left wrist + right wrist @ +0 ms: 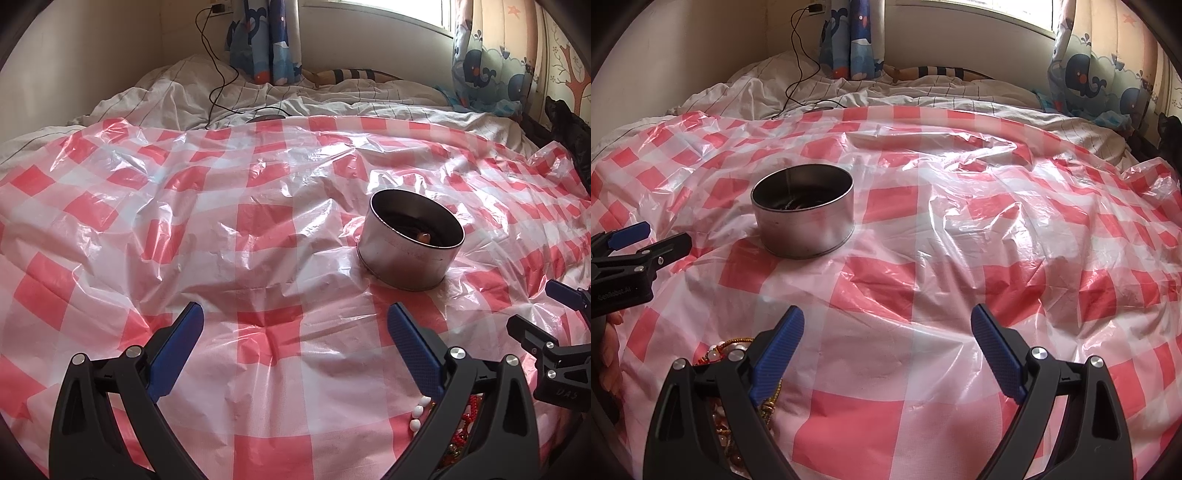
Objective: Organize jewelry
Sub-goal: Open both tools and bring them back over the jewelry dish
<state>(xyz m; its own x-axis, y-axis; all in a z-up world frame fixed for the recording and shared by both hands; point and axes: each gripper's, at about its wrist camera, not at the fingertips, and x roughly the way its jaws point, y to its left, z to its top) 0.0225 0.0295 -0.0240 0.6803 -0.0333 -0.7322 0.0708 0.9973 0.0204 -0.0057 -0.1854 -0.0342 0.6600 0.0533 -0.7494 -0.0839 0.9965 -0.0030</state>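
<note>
Jewelry [738, 398]: a tangled heap of beads and cords lies on the near part of the checked plastic sheet [258, 221], between your two grippers and mostly hidden under their black frames.

Largest first. The red-and-white checked sheet, wrinkled and glossy, covers the bed; a white striped duvet [166, 88] shows beyond its far edge. Whale-print curtains [266, 44] hang at the far wall under the window, and a black cable [214, 66] trails down onto the duvet.

A round metal tin [410, 243] stands upright toward the middle of the sheet, lid off. Dark items lie inside it, with one orange bead visible; the rest is too dim to identify.

Your left gripper [295, 339] hovers over bare sheet, fingers spread wide, nothing between them. Your right gripper [888, 339] is likewise spread wide and holds nothing.

In the heap: white oval beads [417, 413], red beads [469, 424], and a gold-coloured cord [772, 402]. The heap sits well short of the tin.
</note>
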